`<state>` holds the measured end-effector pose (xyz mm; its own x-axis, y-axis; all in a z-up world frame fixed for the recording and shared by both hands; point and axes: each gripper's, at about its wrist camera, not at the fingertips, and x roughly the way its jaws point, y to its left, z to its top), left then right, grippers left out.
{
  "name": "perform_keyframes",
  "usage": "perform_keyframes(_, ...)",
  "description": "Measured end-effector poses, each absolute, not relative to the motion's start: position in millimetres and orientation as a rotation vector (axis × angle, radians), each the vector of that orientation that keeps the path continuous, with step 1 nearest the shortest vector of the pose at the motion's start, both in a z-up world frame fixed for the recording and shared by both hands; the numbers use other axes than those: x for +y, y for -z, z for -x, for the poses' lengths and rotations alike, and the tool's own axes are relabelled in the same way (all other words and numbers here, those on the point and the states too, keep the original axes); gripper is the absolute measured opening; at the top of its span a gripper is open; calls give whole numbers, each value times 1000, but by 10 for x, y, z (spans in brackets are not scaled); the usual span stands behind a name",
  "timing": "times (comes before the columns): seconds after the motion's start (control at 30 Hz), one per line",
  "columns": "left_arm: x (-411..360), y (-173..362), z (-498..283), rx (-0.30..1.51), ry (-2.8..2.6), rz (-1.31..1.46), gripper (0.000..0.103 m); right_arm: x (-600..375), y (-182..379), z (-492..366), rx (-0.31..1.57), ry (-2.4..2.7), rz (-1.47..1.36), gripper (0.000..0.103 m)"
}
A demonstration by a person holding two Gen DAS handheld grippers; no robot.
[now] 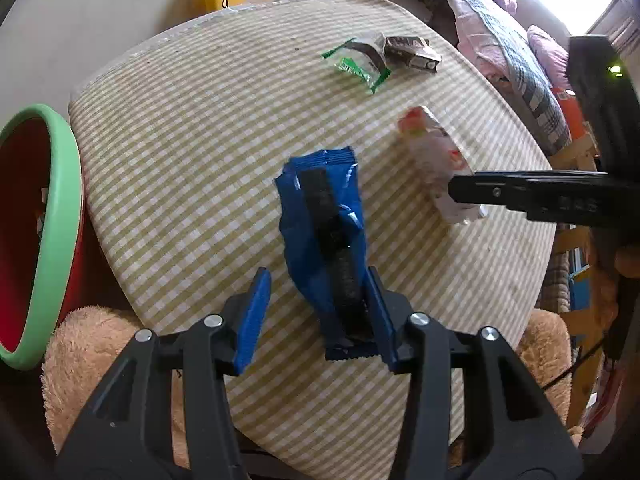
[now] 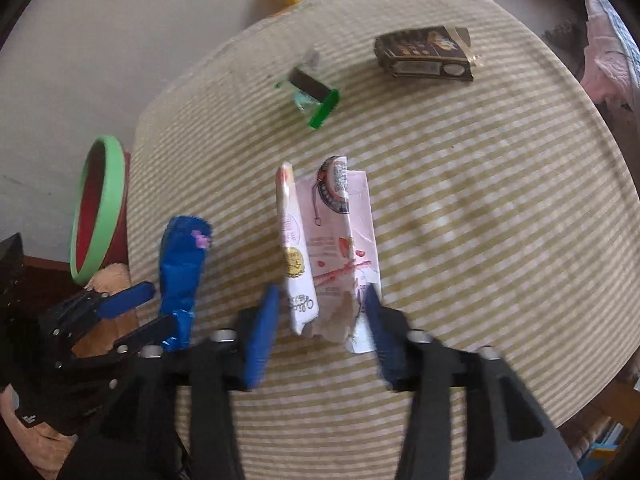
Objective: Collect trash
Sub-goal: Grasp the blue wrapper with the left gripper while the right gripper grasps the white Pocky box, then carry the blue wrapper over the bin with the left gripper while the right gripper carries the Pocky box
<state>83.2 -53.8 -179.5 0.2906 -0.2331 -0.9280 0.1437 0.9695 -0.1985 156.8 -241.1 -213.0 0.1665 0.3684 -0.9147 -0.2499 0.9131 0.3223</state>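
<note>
A blue snack wrapper lies on the checked round table. My left gripper is open with its jaws around the wrapper's near end; the right finger touches it. It shows from the side in the right wrist view, with the blue wrapper. A white and pink carton lies between the open jaws of my right gripper. In the left wrist view the carton lies by the right gripper's finger.
A green wrapper and a dark brown packet lie at the table's far side. A red bin with a green rim stands left of the table. A plush chair sits at the near edge. A bed stands at the right.
</note>
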Motion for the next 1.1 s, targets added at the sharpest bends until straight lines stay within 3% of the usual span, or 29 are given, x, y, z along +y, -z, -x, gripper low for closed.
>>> perform_keyframes(0.13,-556,1826,-823,1248,256,78,43,-2373,2119,-1549,1283,-390,-118,70)
perform_keyframes(0.23,-547,1811,-807,1237,259,86,25,-2316,2192,-1600,1283,-364,-138,70)
perform_keyframes(0.27,-546,1794,-799,1232,259,82,15,-2316,2227,-1586,1281,-351,-151,68)
perform_keyframes(0.3,-541,1763,-785,1222,253,70,13,-2329,2265,-1571,1280,-355,-190,57)
perform_keyframes(0.4,-480,1633,-751,1171,225,61,10,-2260,2175,-1493,1234,-335,-243,30)
perform_keyframes(0.8,-347,833,-516,918,203,36,10,-2299,1192,-458,859,-253,-414,26)
perform_keyframes(1.1,-188,426,-307,769,176,13,9,-2231,401,-130,666,-196,-359,27)
